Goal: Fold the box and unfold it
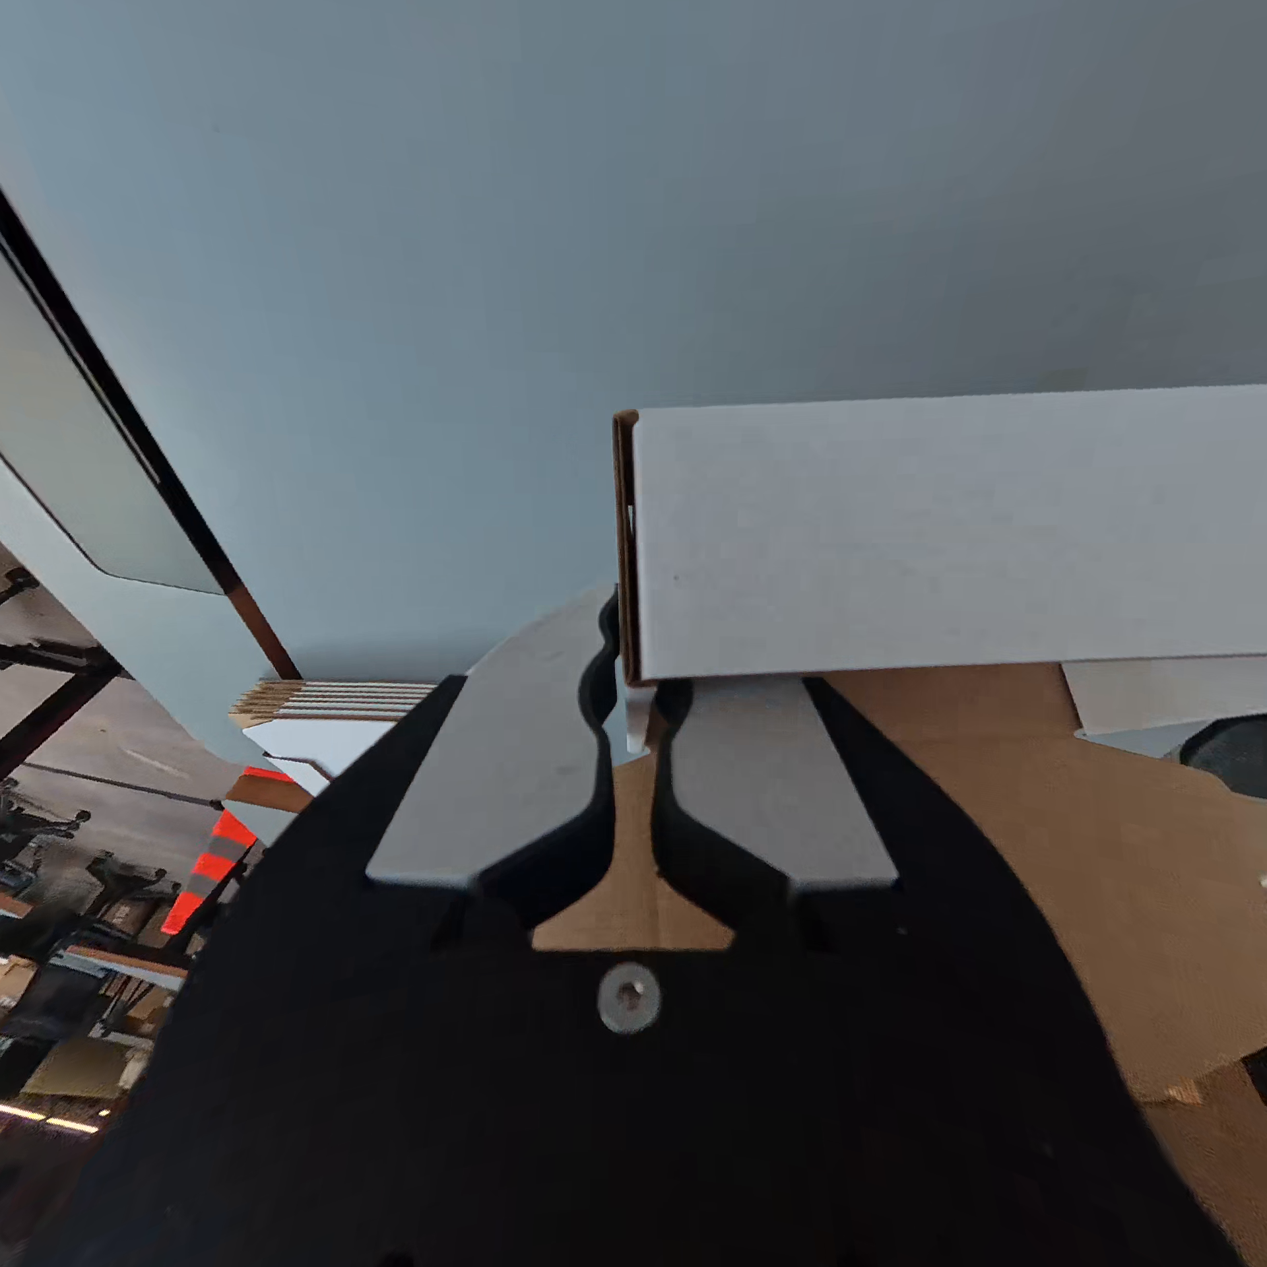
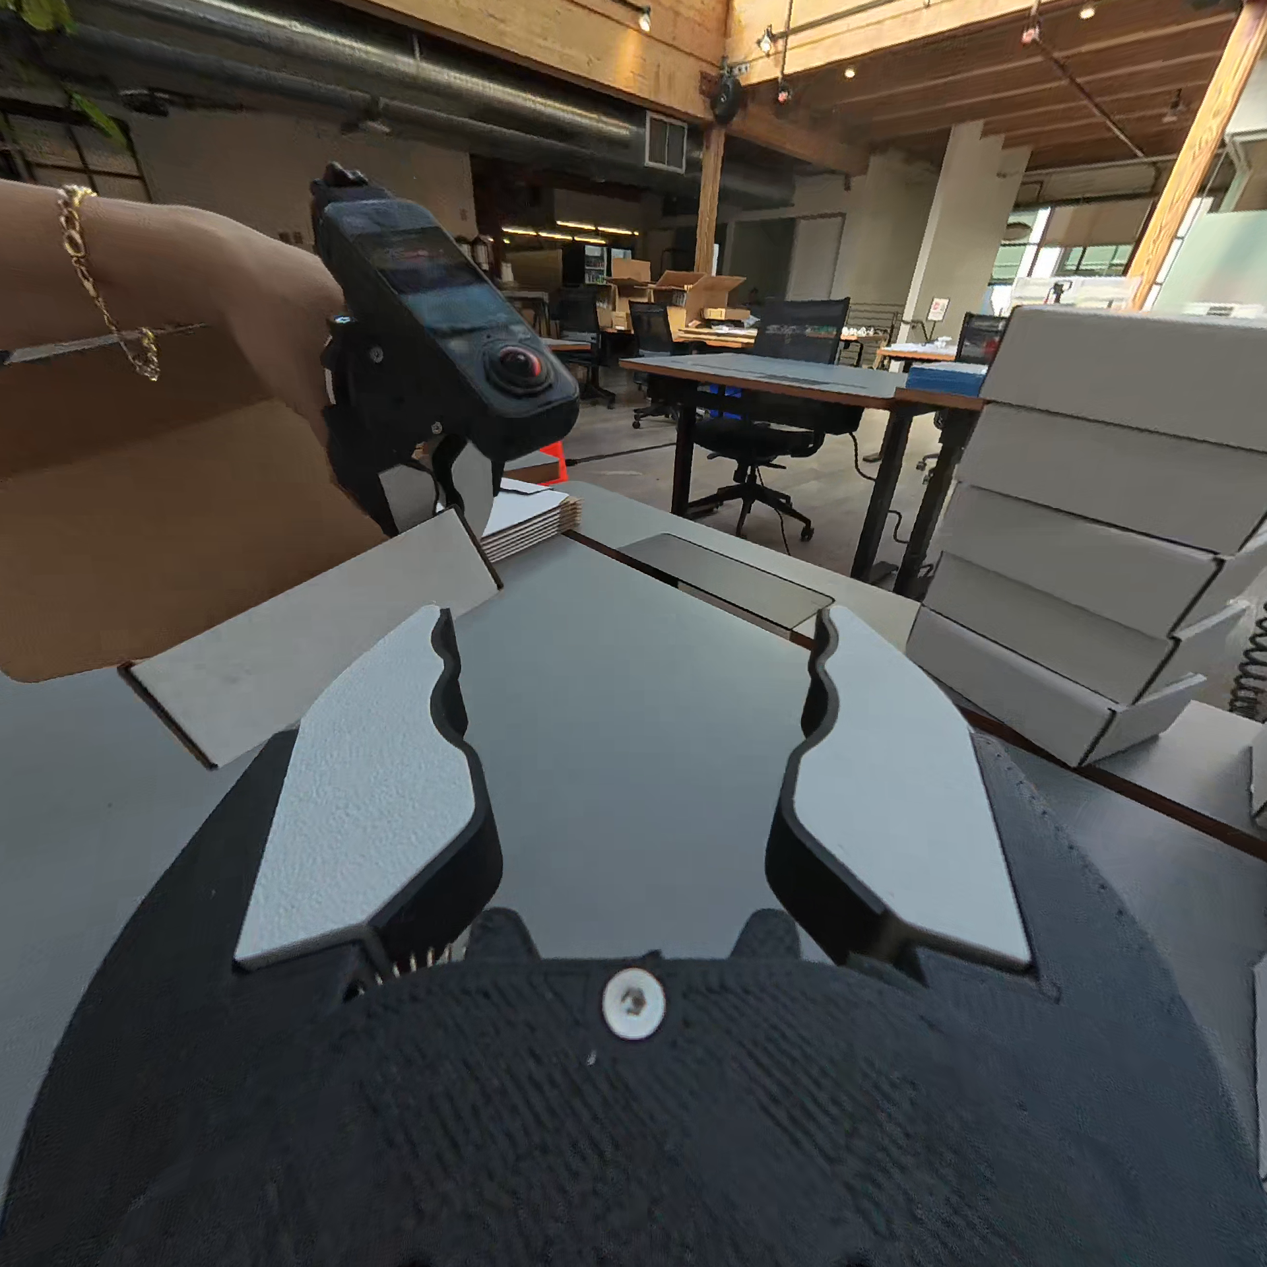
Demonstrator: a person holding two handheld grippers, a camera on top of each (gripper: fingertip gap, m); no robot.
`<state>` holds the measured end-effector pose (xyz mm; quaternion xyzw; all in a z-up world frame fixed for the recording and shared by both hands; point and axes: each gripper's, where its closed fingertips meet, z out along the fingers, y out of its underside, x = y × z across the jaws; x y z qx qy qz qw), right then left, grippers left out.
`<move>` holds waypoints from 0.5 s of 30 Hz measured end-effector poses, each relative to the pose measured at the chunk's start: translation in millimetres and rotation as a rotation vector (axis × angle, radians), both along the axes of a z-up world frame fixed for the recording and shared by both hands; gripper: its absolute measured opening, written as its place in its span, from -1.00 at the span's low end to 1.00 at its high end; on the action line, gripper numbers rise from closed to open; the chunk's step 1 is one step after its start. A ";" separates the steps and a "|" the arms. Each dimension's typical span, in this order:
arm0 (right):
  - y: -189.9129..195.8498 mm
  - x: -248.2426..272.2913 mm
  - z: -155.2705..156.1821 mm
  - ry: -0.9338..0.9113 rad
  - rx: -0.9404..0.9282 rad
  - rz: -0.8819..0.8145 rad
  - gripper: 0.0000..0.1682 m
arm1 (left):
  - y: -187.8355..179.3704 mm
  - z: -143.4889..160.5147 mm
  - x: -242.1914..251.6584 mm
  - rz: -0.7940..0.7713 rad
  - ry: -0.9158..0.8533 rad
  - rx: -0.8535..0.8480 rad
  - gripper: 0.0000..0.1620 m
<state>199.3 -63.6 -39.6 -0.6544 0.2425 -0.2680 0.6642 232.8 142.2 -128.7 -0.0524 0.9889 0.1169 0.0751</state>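
Between our left gripper's (image 1: pixel 627 692) nearly closed jaws sits the white-and-brown cardboard box's (image 1: pixel 946 541) corner tab, panel running rightward; our right gripper (image 2: pixel 631 685) gapes wide, empty, just beside it.

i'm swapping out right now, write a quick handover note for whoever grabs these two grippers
Left gripper: jaws closed on a flap at the corner of the box, holding it partly raised off the grey table.
Right gripper: jaws wide open, empty, hovering over the table beside the box.
Box: one white side panel stands up, brown inner cardboard lies open; only partly formed.
Nearby: a pile of flat blanks behind the left gripper, a stack of folded boxes at the right.
Left to do: finish folding the box, then unfold it.
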 end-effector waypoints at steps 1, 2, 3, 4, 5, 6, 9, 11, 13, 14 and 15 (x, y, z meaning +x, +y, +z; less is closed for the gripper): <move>-7.8 4.3 -1.7 0.026 0.007 -0.021 0.13 | -1.7 -9.8 -2.7 -0.018 0.031 0.047 -0.94; -13.7 6.5 -1.6 0.043 0.033 -0.025 0.07 | -3.3 -19.3 -5.6 -0.040 0.061 0.094 -0.94; -18.1 7.2 -0.7 0.053 0.068 -0.019 0.03 | -5.0 -28.3 -8.7 -0.065 0.090 0.138 -0.94; -22.6 8.6 -1.3 0.063 0.093 -0.020 0.01 | -6.9 -36.9 -11.5 -0.086 0.115 0.178 -0.94; -27.8 11.4 -3.8 0.072 0.102 -0.030 0.01 | -8.6 -44.9 -14.7 -0.108 0.142 0.218 -0.93; -32.4 14.0 -6.7 0.076 0.096 -0.039 0.00 | -10.1 -52.5 -17.9 -0.130 0.166 0.254 -0.93; -43.7 20.9 -17.9 0.099 0.041 -0.079 -0.04 | -12.0 -70.4 -22.3 -0.174 0.200 0.368 -0.93; -50.8 25.2 -27.2 0.109 -0.026 -0.116 -0.05 | -14.3 -81.0 -26.8 -0.187 0.230 0.410 -0.93; -55.4 26.9 -34.5 0.106 -0.090 -0.135 -0.08 | -16.4 -89.4 -29.8 -0.192 0.247 0.443 -0.93; -57.3 27.7 -37.5 0.107 -0.116 -0.143 -0.07 | -16.8 -92.4 -30.9 -0.195 0.254 0.461 -0.93; -59.0 28.4 -39.5 0.111 -0.132 -0.150 -0.07 | -16.5 -92.7 -30.8 -0.201 0.255 0.489 -0.93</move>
